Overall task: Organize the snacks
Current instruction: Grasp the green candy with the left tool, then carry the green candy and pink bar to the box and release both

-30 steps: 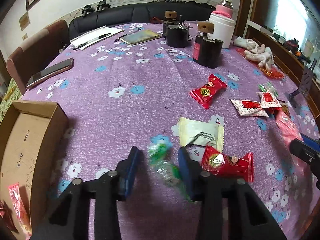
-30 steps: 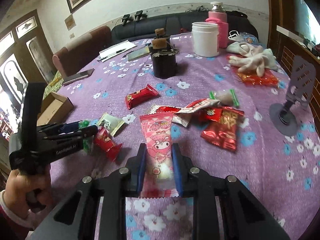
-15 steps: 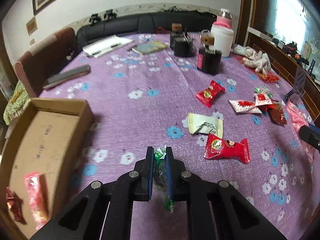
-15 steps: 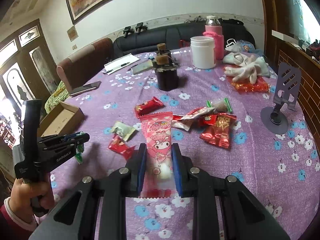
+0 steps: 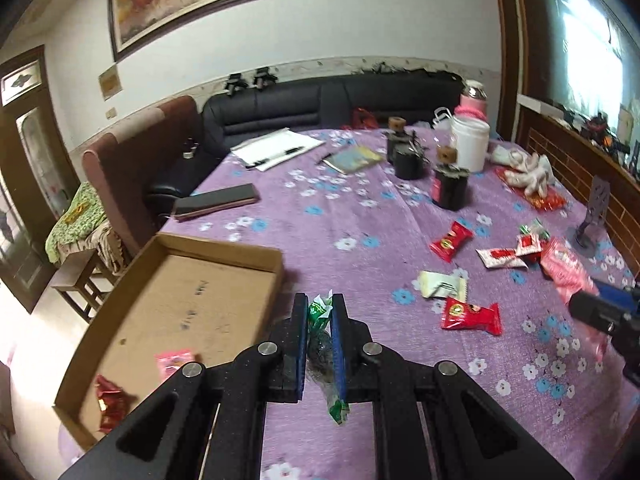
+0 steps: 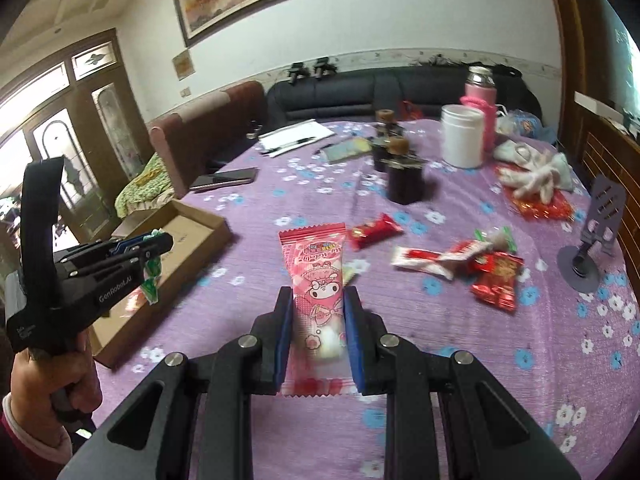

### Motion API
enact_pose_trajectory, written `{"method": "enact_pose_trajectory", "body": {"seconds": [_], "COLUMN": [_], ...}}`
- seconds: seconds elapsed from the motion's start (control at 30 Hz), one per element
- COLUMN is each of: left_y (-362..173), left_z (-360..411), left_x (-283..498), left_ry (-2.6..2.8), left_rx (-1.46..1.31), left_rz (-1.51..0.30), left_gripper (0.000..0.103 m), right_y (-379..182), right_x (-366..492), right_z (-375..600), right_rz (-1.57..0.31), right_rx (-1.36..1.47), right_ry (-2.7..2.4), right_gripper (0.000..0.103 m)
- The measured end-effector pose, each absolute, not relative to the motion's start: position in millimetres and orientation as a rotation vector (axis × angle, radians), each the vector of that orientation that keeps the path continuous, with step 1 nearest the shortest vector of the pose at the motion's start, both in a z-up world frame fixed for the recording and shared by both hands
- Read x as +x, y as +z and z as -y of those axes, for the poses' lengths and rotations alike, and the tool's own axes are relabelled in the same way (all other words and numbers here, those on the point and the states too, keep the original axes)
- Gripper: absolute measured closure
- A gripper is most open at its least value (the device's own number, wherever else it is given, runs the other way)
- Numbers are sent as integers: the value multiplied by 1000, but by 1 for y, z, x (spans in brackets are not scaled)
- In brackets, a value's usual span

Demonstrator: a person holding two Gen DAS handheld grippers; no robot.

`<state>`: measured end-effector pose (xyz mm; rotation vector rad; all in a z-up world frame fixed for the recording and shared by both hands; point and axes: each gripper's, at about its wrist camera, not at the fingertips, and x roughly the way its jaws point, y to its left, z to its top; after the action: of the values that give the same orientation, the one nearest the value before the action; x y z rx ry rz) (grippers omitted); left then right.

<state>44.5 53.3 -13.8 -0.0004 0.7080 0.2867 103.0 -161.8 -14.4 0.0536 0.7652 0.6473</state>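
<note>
My left gripper (image 5: 320, 304) is shut on a green-and-clear wrapped candy (image 5: 320, 320), held above the purple tablecloth just right of the open cardboard box (image 5: 224, 248). The box holds a pink packet (image 5: 174, 362) and a red candy (image 5: 112, 400). In the right wrist view my right gripper (image 6: 316, 300) is shut on a pink cartoon snack packet (image 6: 316, 264), lifted off the table. The left gripper (image 6: 156, 244) shows there too, at the left, over the box (image 6: 192, 216). Loose red and white snacks (image 5: 470, 314) lie on the cloth.
Two dark jars (image 5: 450, 190), a white tub (image 5: 470, 142), a pink flask (image 5: 474, 100), white gloves (image 5: 528, 168), a phone stand (image 5: 594, 216), a phone (image 5: 218, 202) and papers (image 5: 278, 148) stand further back. A chair (image 5: 140, 160) and sofa border the table's far left.
The left gripper closed on the green candy, lifted it and moved left toward the box. The right gripper rose with the pink packet held in it.
</note>
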Motion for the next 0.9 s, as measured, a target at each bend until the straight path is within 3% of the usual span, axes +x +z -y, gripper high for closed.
{"method": "enact_pose_trajectory", "body": {"seconds": [0.9], "left_y": [-7], "left_z": [-179], "left_x": [-27], "left_ry": [511], "left_rx": [-148], "left_rz": [-669], "left_gripper": [92], "right_y": [9], "right_x": [65], "right_z": [6], "right_rz": [-755], "right_rx": [-73], "right_ry": [923], "right_gripper": [79]}}
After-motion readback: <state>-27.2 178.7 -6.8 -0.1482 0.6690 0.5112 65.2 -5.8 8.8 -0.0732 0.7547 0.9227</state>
